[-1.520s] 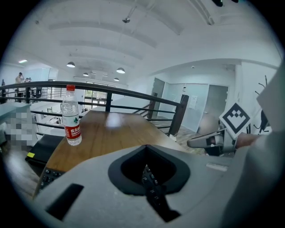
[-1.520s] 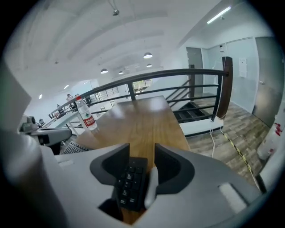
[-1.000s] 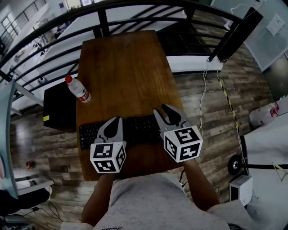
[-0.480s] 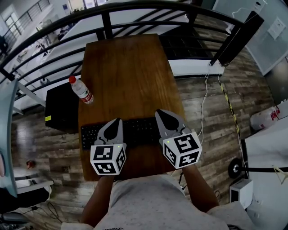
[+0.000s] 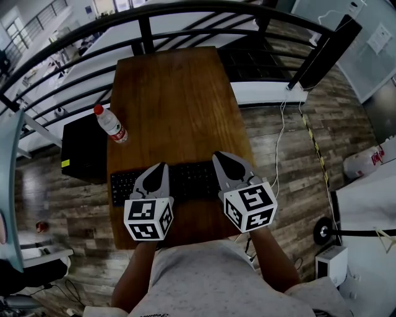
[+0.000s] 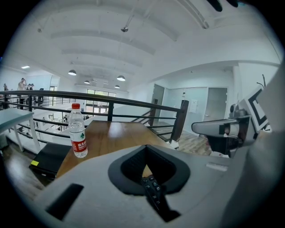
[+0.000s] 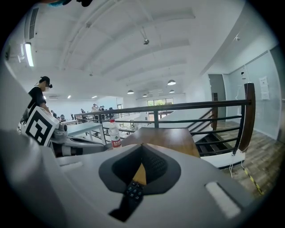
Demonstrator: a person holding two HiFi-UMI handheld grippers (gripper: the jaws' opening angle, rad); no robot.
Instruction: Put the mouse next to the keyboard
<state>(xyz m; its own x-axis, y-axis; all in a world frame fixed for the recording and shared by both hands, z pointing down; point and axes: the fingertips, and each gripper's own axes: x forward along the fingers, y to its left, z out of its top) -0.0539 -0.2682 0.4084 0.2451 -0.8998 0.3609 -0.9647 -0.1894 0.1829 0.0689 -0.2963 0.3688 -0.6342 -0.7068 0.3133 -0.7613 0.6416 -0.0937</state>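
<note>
Wood-plank flooring surrounds a brown bench (image 5: 173, 99) whose far end meets a black railing (image 5: 185, 9). A black keyboard (image 5: 192, 179) lies across the near end, and a capped water bottle (image 5: 110, 125) stands upright at the left edge, well apart from it. The left tongs (image 5: 161, 167) and right tongs (image 5: 219, 157), both pressed together on nothing, hover side by side over the keyboard, covering parts of it. A black case (image 5: 83, 148) sits on the floor to the left. The mouse cannot be made out.

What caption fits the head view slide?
Both shut, left hand-held gripper and right hand-held gripper over the keyboard on a wooden table.
</note>
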